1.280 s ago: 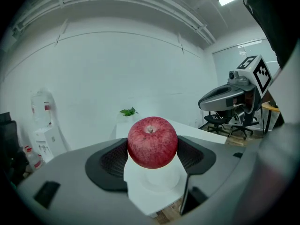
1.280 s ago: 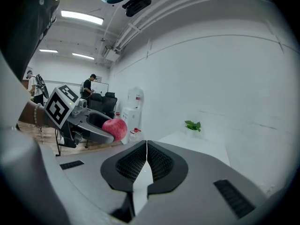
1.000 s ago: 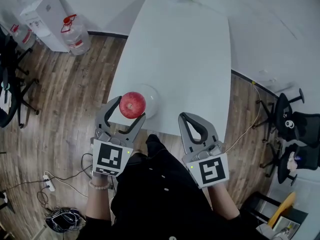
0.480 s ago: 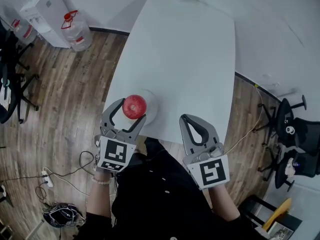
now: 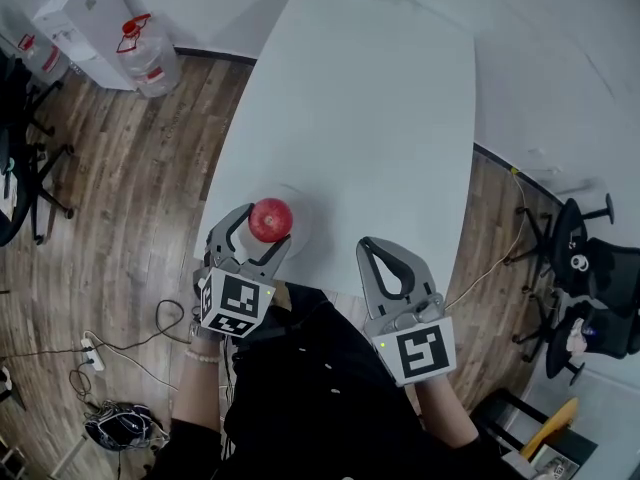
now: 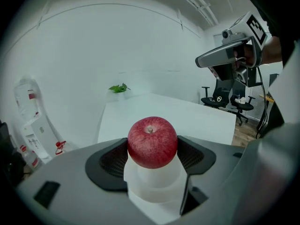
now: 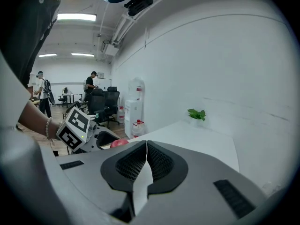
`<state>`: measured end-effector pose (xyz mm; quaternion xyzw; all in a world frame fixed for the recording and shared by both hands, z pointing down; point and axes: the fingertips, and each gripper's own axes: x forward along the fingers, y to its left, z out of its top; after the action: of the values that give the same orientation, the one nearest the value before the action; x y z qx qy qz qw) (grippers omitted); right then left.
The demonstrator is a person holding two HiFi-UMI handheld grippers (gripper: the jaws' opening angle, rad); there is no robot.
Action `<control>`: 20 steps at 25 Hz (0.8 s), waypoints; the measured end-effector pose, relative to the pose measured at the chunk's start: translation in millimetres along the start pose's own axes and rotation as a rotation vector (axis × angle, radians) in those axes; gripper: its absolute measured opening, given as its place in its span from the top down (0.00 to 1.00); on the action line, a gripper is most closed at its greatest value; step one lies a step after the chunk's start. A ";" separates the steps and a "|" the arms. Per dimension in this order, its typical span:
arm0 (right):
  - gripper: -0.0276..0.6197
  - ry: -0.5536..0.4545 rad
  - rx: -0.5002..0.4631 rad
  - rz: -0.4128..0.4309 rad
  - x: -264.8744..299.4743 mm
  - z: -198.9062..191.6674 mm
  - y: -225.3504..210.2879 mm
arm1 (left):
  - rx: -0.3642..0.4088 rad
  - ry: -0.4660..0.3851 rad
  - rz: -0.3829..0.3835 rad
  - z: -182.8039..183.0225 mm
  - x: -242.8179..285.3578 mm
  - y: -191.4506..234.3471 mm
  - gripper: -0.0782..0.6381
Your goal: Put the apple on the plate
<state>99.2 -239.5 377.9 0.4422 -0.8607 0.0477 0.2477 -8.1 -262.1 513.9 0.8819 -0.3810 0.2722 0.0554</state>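
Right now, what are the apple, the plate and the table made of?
The apple looks like real fruit or a good fake: red, speckled matte skin with a stem dimple; I can't tell which. The plate looks like pale glass or plastic, seemingly a little see-through and glossy. The table has a smooth white matte top, perhaps laminate.
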 end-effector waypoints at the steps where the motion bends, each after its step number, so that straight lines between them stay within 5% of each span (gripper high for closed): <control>1: 0.89 0.005 0.003 0.002 0.9 -1.4 -0.1 | 0.008 0.011 -0.002 -3.5 2.8 -0.4 0.42; 20: 0.89 0.052 0.036 0.008 3.1 -21.5 -9.5 | 0.072 0.112 -0.038 -42.2 36.9 -13.2 0.42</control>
<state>113.5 -241.0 396.8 0.4416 -0.8548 0.0758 0.2617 3.4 -263.7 570.3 0.8738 -0.3503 0.3336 0.0500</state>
